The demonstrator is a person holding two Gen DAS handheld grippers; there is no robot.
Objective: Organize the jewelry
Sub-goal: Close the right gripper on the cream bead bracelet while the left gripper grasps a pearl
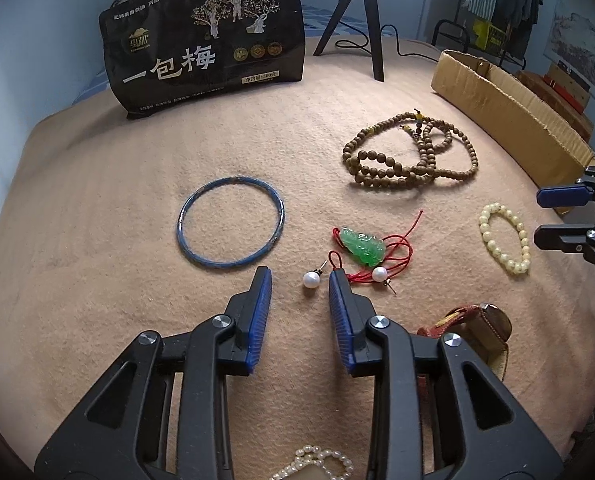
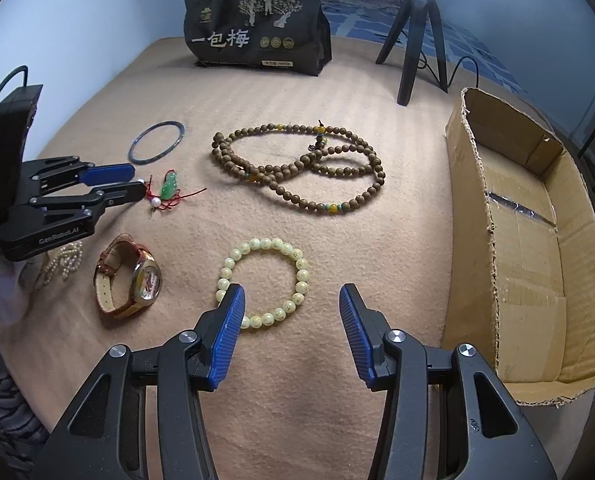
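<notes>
Hovering spread, the right hand-held gripper (image 2: pixel 291 308) faces the light, slippery bead bracelet (image 2: pixel 262 283); pinch its strand at six o'clock.

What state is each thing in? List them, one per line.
left gripper: open, around a pearl earring
right gripper: open, over the pale bead bracelet
cardboard box: open, no jewelry seen inside
wooden bead necklace: loosely coiled on blanket
blue bangle: lying flat
watch: strap fastened, on its side

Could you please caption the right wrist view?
Open right tongs above a pale bead bracelet, cardboard box alongside.
</notes>
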